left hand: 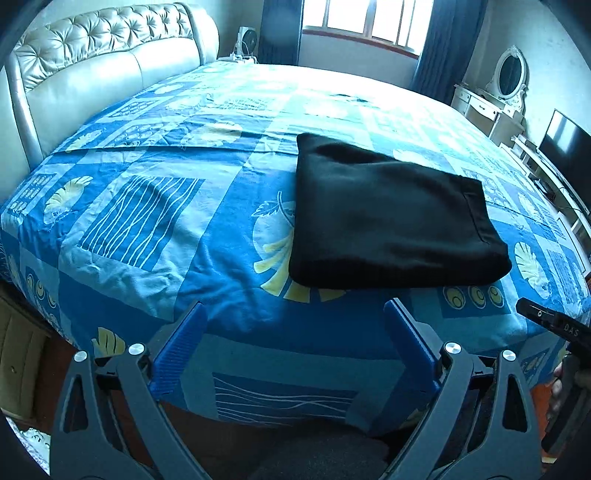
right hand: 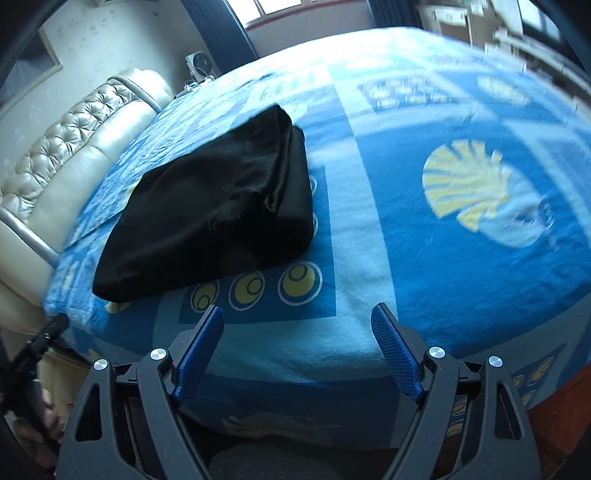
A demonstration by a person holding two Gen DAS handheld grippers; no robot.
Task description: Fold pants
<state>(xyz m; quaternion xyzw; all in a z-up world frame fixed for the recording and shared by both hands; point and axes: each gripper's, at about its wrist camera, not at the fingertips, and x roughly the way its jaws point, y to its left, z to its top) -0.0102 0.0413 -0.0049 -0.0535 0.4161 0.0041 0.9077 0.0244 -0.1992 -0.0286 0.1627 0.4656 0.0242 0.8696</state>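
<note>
The black pants (left hand: pixel 388 218) lie folded into a thick rectangle on the blue patterned bedspread (left hand: pixel 147 221). In the right wrist view the pants (right hand: pixel 214 206) sit left of centre on the bedspread (right hand: pixel 424 258). My left gripper (left hand: pixel 295 325) is open and empty, held back near the bed's front edge, short of the pants. My right gripper (right hand: pixel 297 325) is open and empty, also near the bed's edge, with the pants ahead to its left. Neither gripper touches the pants.
A padded cream headboard (left hand: pixel 92 74) runs along the left. A window with dark curtains (left hand: pixel 369 22) is at the back. A white dressing table with mirror (left hand: pixel 498 92) and a TV (left hand: pixel 569 147) stand on the right. A small fan (right hand: pixel 199 64) sits beside the bed.
</note>
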